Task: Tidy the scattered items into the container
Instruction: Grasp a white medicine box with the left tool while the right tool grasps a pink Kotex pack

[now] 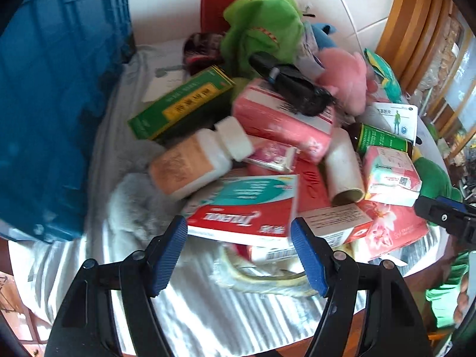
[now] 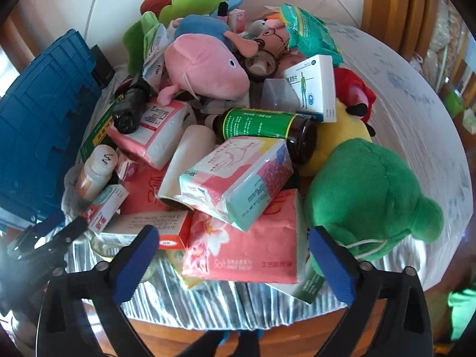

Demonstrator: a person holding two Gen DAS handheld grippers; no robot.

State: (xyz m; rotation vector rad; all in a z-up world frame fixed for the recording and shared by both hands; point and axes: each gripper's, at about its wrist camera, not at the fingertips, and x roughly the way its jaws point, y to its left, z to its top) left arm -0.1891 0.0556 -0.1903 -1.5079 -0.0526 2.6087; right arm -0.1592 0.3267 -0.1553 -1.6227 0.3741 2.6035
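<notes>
Striped tablecloth (image 2: 208, 300) carries heaped clutter beside the blue crate (image 1: 53, 104), interior unseen; left gripper (image 1: 238, 253) and right gripper (image 2: 232, 264) fingers spread.

Left gripper (image 1: 238, 232) fingers spread before red-white box (image 1: 247, 208).

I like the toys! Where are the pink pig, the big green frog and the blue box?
pink pig (image 2: 205, 68), right wrist view, its head.
green frog (image 2: 366, 190), right wrist view, its back.
blue box (image 1: 50, 113), left wrist view, its side wall.
</notes>
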